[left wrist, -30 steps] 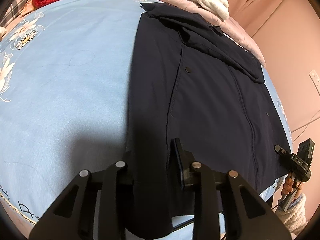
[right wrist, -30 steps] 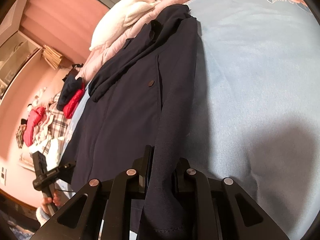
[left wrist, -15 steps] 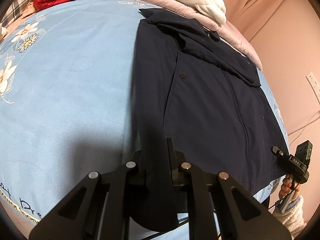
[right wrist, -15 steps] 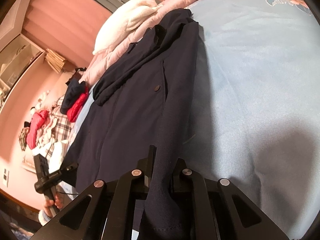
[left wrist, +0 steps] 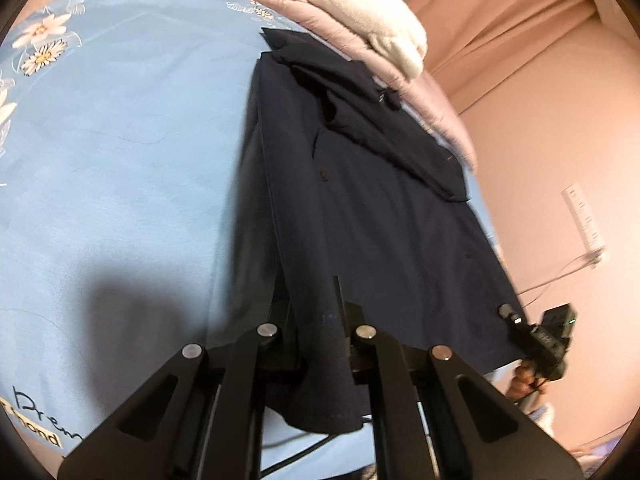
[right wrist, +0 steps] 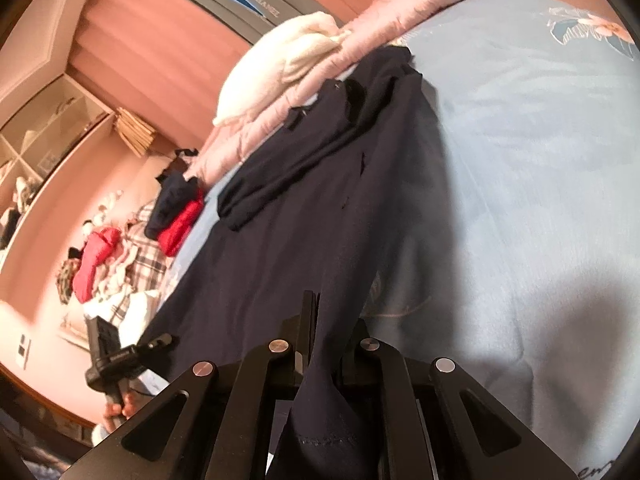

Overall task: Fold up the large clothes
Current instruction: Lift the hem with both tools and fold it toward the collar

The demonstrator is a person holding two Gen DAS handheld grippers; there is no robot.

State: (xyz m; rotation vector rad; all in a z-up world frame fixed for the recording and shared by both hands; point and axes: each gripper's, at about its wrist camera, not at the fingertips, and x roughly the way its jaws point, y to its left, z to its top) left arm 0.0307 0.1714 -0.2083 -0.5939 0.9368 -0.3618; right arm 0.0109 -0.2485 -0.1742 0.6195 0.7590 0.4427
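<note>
Angled down over the blue bedsheet (left wrist: pixel 120 168), my left gripper (left wrist: pixel 316 312) and right gripper (right wrist: pixel 332 320) each pinch the navy coat's (left wrist: pixel 380 208) hem, right jaws closing.

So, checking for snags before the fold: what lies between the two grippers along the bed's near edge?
Only the navy coat's hem; left gripper and right gripper both pinch it, per both wrist views.
</note>
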